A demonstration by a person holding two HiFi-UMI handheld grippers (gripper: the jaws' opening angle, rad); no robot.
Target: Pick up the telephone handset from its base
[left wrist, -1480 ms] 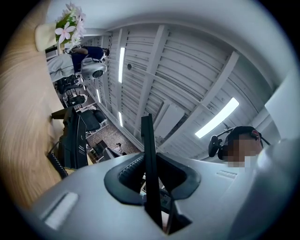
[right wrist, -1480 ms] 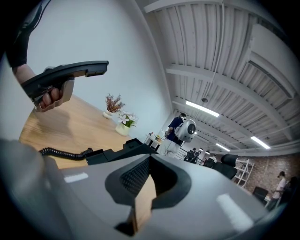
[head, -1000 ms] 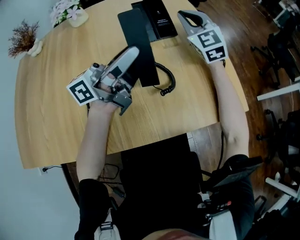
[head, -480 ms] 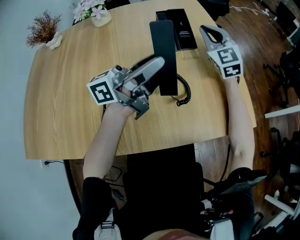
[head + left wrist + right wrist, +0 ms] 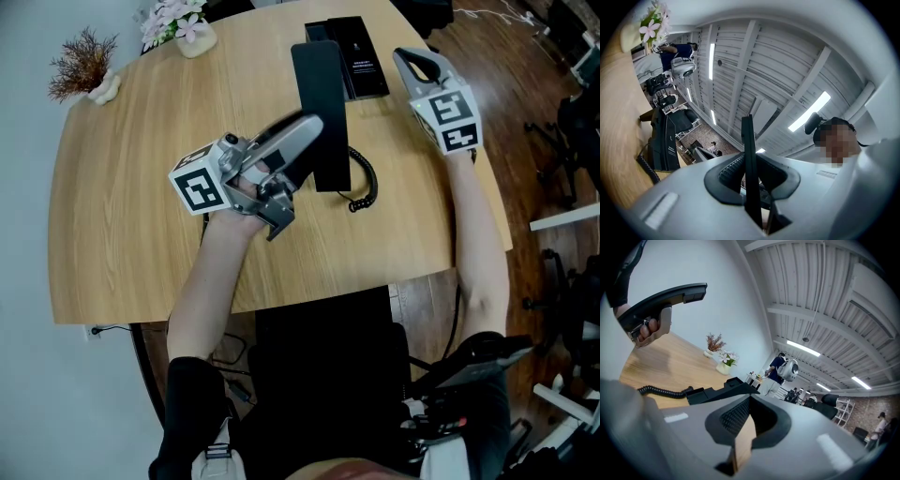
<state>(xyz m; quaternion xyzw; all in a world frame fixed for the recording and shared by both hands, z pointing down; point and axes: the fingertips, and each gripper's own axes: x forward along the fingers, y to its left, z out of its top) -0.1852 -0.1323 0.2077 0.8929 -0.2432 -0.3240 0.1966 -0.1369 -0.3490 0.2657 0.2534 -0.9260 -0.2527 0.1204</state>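
Observation:
The black telephone handset (image 5: 321,94) hangs in the air above the wooden table (image 5: 122,206), off its black base (image 5: 354,58). My left gripper (image 5: 302,129) is shut on it, and it shows edge-on as a thin black blade (image 5: 748,154) between the jaws. In the right gripper view the handset (image 5: 661,298) is up at the left with the left gripper (image 5: 652,326) under it. A coiled cord (image 5: 364,186) lies on the table beside the base (image 5: 723,389). My right gripper (image 5: 409,58) is shut and empty, to the right of the base.
A small vase of pale flowers (image 5: 178,26) and a dried plant (image 5: 82,64) stand at the table's far left edge. A dark chair (image 5: 328,375) is pushed in at the near edge. Office chairs and wood floor lie to the right.
The head view has shifted a little. The left gripper keeps the handset in about the same place above the table, and the right gripper has stayed beside the base.

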